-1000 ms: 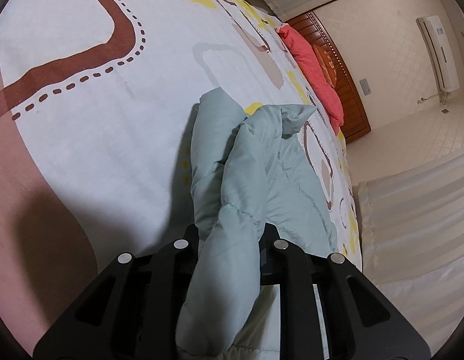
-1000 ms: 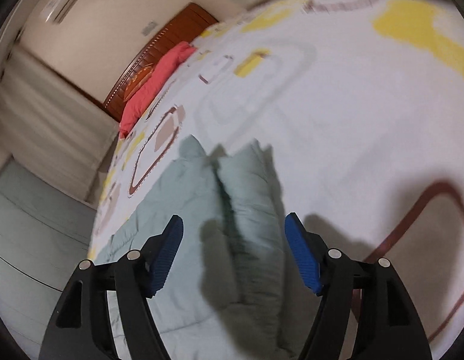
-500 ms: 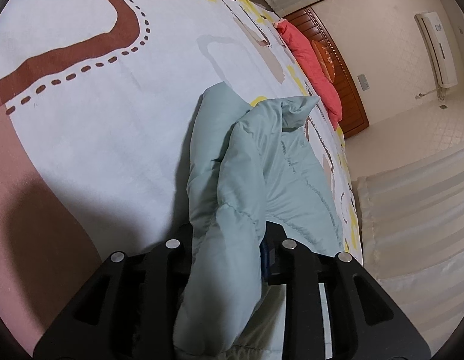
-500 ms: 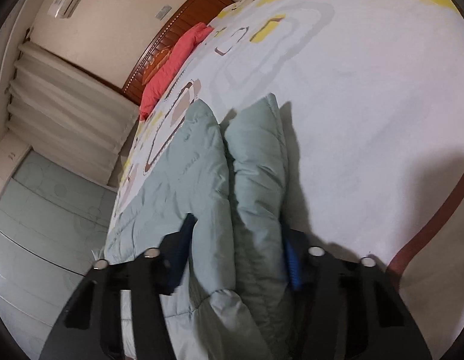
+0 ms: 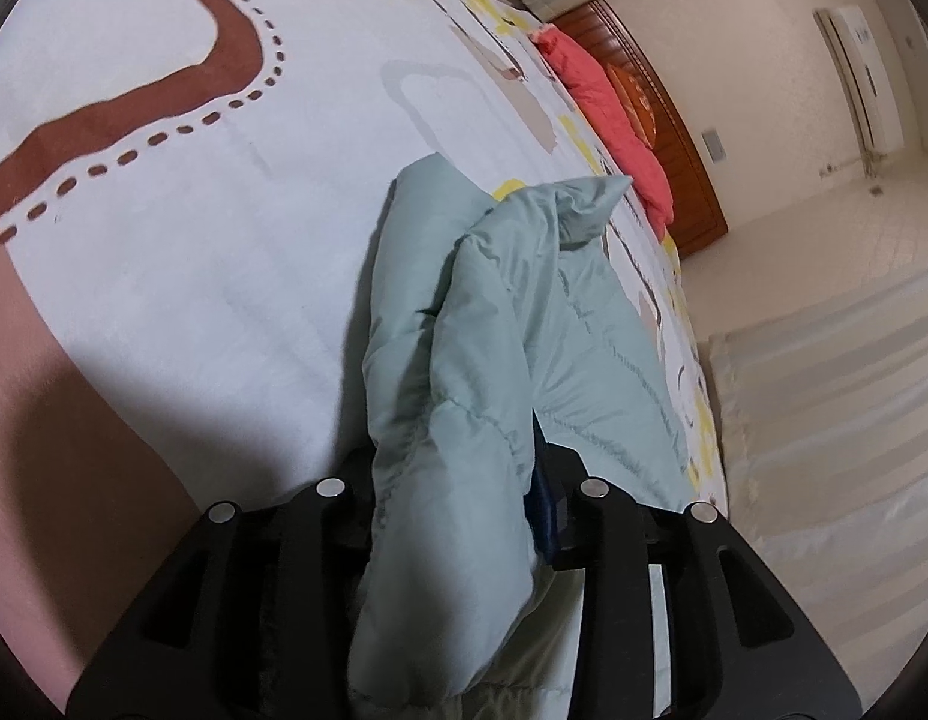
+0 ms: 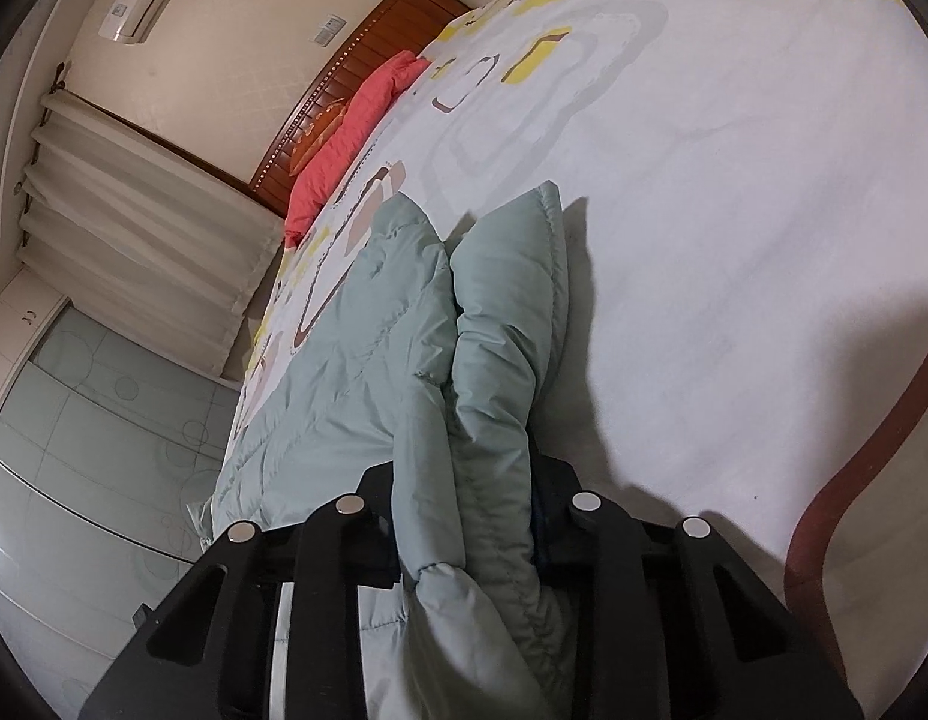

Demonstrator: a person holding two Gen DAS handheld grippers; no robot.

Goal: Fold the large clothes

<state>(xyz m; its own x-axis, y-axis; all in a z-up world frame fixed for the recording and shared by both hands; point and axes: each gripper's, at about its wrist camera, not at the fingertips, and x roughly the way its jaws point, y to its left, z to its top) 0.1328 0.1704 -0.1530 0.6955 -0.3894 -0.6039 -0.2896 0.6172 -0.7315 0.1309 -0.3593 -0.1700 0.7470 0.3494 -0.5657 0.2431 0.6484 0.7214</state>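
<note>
Padded pale-green jacket [image 5: 464,360], bunched into thick rolls, lies on the bed [image 5: 194,210] near its edge, long axis running away from both grippers toward the headboard [image 6: 368,60] at about 12 o'clock in each wrist view. Its near end is gathered up off the sheet and fed straight between both sets of jaws.

Seen from the left wrist, the left gripper [image 5: 458,498] has a fat fold of the jacket between its jaws. They have just been opening a little, and a sliver of blue pad shows at the right side of the fold, so the hold looks loosened; I cannot tell whether the pads still press on the cloth.

Seen from the right wrist, the right gripper [image 6: 464,510] has just been closing, and its jaws now clench two rolls of the jacket side by side, the cloth bulging out below them.

The rest of the jacket spreads flat toward 10 o'clock in the right view, by the bed's edge and the curtain [image 6: 134,240]. A red pillow [image 6: 356,138] lies well apart, up by the headboard.

My guess is that both hands are about equally near, and that the fold turns on carrying this gathered near end forward along the long axis, toward 12 o'clock, over the flat part.
</note>
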